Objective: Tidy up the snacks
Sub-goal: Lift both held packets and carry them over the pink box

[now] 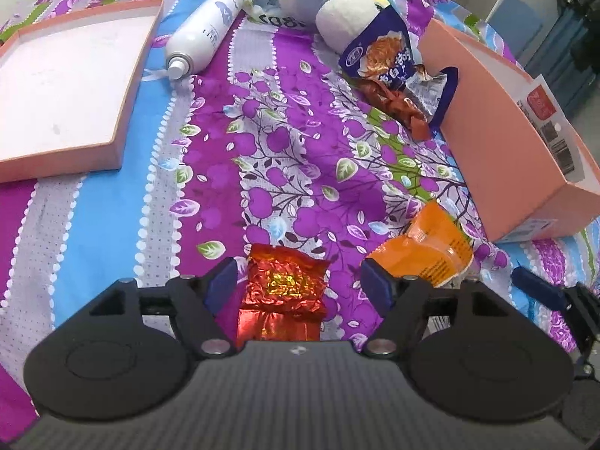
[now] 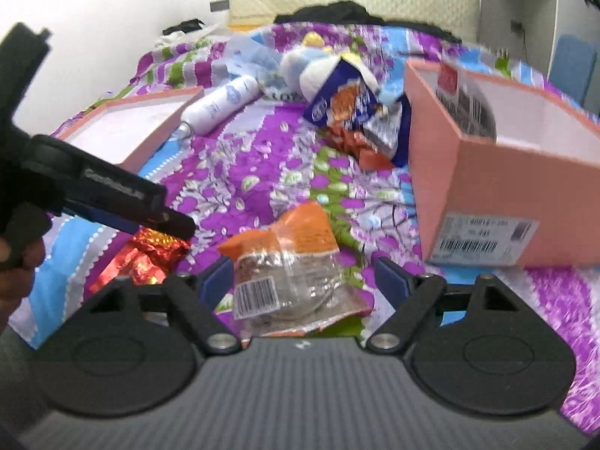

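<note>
A crinkled red foil snack packet [image 1: 287, 292] lies on the bedspread between the open fingers of my left gripper [image 1: 300, 287]; it also shows in the right wrist view [image 2: 150, 255]. An orange snack bag [image 2: 288, 262] with a barcode lies between the open fingers of my right gripper [image 2: 303, 281]; it also shows in the left wrist view [image 1: 431, 247]. A blue and orange snack bag [image 1: 390, 63] lies further back beside the pink box [image 1: 498, 142], which is open at the top [image 2: 487, 172]. Neither gripper holds anything.
A shallow pink box lid [image 1: 63, 86] lies at the left. A white spray bottle [image 1: 206, 33] and a plush toy [image 1: 330, 3] lie at the back of the purple flowered bedspread [image 1: 281, 142]. The left gripper's body [image 2: 93, 187] crosses the right wrist view.
</note>
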The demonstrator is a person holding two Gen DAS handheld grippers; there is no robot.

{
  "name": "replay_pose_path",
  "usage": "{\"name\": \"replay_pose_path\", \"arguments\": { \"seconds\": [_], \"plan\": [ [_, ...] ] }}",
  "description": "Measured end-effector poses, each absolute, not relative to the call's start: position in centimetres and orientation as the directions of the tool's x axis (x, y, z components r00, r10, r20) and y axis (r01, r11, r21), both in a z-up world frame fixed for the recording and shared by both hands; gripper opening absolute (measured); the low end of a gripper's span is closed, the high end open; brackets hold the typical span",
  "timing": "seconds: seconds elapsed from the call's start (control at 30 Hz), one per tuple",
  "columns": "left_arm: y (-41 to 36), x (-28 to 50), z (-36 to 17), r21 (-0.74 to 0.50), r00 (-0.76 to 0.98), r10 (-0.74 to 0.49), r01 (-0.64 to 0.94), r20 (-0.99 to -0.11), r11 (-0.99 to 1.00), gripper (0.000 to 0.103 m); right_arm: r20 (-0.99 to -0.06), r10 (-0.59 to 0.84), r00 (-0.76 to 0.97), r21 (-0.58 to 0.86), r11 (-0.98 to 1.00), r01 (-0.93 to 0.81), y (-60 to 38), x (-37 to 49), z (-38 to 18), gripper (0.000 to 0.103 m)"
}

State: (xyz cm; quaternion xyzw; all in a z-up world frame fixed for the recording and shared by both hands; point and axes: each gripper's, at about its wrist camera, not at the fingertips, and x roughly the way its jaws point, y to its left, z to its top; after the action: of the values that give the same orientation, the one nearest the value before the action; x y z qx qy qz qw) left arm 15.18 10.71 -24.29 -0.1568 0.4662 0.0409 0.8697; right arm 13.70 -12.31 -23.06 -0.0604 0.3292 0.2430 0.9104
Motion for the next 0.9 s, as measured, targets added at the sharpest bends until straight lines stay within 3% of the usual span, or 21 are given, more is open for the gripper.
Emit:
{"name": "replay_pose_path", "arguments": {
  "seconds": [0.27, 0.5, 0.67, 0.9],
  "plan": [
    [9.4, 15.8, -25.3, -0.169, 0.526, -0.072, -0.139, -0.847, 0.976, 0.076, -0.629, 0.429, 0.648, 0.029, 0.847, -0.531, -11.5, 14.8, -24.3, 0.083],
    [9.0, 16.0, -26.2, -0.131, 0.513, -0.035, -0.153, -0.858, 0.979, 0.074, -0.639, 0.447, 0.626, -0.104, 0.756, -0.646, -10.0, 14.9, -25.2, 0.083],
    [8.3, 16.5, -26.3, -0.052, 0.502, 0.045, -0.177, -0.864, 0.983, 0.063, -0.674, 0.448, 0.588, -0.120, 0.718, -0.685, -9.1, 15.0, -25.9, 0.083],
    [8.3, 16.4, -25.7, -0.054, 0.506, 0.058, -0.204, -0.861, 0.977, 0.057, -0.680, 0.445, 0.582, -0.053, 0.762, -0.645, -10.0, 15.1, -25.1, 0.062]
  ]
}}
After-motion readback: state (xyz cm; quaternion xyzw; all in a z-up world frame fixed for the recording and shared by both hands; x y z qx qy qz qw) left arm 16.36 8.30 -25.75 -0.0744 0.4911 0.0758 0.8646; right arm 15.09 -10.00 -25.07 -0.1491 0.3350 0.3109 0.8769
